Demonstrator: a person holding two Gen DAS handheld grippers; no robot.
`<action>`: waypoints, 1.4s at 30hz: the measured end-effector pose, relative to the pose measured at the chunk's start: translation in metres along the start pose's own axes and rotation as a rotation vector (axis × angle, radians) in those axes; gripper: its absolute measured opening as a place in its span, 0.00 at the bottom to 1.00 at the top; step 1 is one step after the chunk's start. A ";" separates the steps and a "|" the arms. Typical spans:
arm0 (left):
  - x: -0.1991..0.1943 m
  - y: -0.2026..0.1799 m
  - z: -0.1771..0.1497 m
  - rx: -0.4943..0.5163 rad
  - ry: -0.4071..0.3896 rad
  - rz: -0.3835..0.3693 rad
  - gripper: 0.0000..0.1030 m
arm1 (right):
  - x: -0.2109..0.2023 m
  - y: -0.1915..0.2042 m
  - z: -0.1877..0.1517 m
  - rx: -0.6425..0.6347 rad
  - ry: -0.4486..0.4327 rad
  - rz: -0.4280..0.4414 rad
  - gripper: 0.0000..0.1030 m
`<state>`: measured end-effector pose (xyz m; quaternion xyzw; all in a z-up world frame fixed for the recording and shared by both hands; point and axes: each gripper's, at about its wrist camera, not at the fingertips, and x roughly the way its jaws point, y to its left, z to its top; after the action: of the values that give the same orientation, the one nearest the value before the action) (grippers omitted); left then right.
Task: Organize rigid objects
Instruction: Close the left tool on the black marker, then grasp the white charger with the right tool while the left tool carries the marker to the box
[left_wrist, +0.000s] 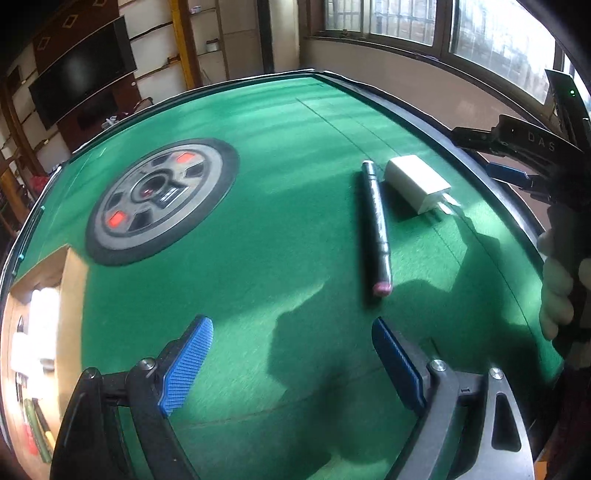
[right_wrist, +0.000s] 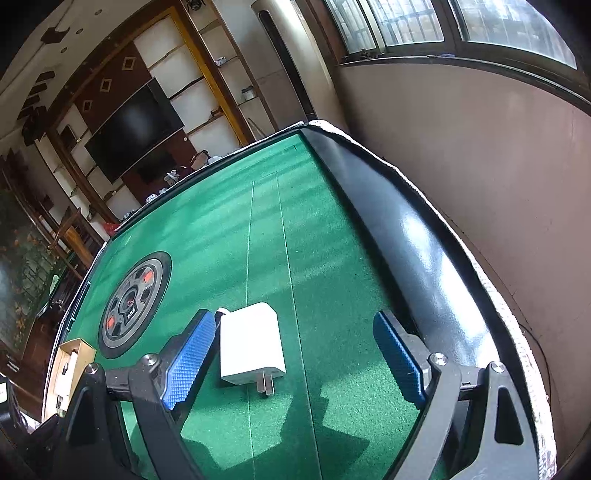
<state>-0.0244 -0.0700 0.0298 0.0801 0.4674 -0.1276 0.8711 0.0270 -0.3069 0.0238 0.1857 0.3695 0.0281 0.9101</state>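
A white plug adapter lies flat on the green felt table, and a dark slim pen-like stick with a pink tip rests just left of it. My left gripper hovers open over bare felt, short of the stick's pink end. In the right wrist view the adapter lies between my right gripper's open jaws, close to the left blue pad, prongs toward the camera. The right gripper touches nothing. The right gripper also shows in the left wrist view, at the right edge.
A round dark control dial with red buttons sits in the table's middle. A wooden box holding pale items stands at the near left. A raised black rim runs along the table's right side. A gloved hand grips the right tool.
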 end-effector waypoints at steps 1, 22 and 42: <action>0.005 -0.004 0.006 0.009 -0.005 -0.010 0.88 | 0.000 0.000 0.000 0.000 0.001 0.000 0.85; 0.007 -0.003 -0.005 -0.018 0.020 -0.216 0.18 | 0.014 0.005 -0.004 -0.024 0.053 -0.026 0.85; -0.036 0.023 -0.029 -0.103 -0.100 -0.171 0.14 | 0.027 0.020 -0.011 -0.117 0.077 -0.009 0.85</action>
<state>-0.0597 -0.0357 0.0450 -0.0116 0.4345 -0.1812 0.8822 0.0408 -0.2802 0.0062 0.1295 0.4026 0.0527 0.9046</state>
